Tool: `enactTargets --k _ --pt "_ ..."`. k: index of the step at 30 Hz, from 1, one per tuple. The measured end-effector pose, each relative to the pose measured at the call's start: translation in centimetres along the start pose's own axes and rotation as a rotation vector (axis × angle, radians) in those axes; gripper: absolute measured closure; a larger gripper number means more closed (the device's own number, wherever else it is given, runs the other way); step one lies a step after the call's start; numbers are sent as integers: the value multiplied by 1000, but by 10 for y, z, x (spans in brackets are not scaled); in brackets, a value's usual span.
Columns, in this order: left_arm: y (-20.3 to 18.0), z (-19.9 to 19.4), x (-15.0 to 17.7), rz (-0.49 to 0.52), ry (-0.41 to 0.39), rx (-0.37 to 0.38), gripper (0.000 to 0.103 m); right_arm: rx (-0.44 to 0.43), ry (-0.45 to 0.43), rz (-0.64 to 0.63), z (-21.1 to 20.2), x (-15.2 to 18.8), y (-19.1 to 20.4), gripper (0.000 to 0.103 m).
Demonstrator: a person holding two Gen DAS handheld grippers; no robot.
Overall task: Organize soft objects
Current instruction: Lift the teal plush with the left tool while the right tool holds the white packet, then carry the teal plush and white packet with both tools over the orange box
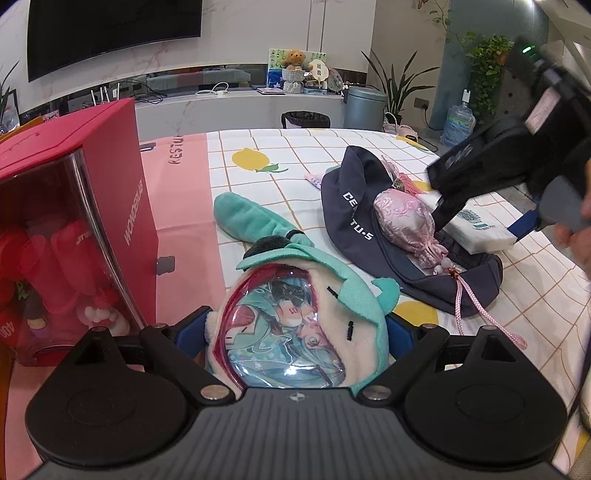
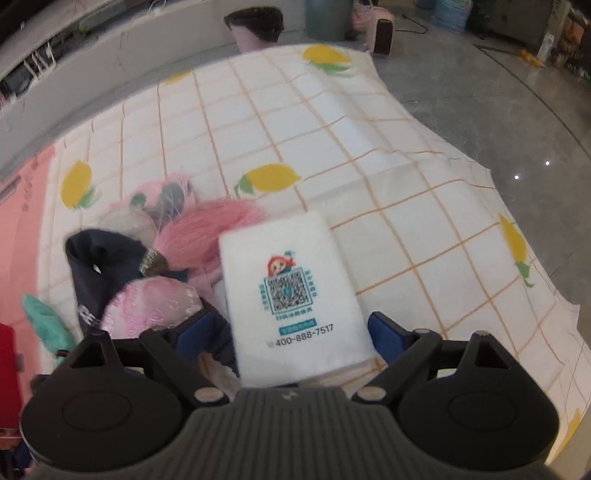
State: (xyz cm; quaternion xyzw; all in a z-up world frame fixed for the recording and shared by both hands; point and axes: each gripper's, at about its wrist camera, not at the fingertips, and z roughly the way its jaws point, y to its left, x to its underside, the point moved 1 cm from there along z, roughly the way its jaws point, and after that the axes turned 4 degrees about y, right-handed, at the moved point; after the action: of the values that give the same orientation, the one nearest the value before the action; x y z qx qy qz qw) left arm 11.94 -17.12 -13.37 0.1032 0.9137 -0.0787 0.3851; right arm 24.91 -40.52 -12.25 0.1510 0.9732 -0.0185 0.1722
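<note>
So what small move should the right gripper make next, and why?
Probably close on the white tissue pack. The right gripper stands wide open with the pack between its fingers, which do not yet press on it. The pack lies flat on the lemon tablecloth, beside the dark cap. The left gripper is busy holding the plush toy.

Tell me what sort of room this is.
Probably a home living room: a large black wall-mounted television, a long white marble media console beneath it, and leafy green potted houseplants in the corner.
</note>
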Motion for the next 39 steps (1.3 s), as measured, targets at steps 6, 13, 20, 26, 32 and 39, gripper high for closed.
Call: enactTargets --k 6,13,20,26,32,39 --pt "3 -2 1 -13 -5 21 0 -17 -48 30 3 0 -4 16" --pt "9 -4 4 2 -29 56 0 -16 -55 32 -5 -3 -9 32" --pt "13 -9 4 -34 -50 68 0 -39 -144 51 -41 -3 -16 32" --pt "9 -17 3 -20 -73 82 0 -30 -199 37 -59 -2 -14 32" --pt "7 -27 0 -6 -100 92 0 -49 -229 25 -71 0 -12 32" --pt "3 -47 -10 7 -151 92 0 -64 -291 2 -96 5 -6 32"
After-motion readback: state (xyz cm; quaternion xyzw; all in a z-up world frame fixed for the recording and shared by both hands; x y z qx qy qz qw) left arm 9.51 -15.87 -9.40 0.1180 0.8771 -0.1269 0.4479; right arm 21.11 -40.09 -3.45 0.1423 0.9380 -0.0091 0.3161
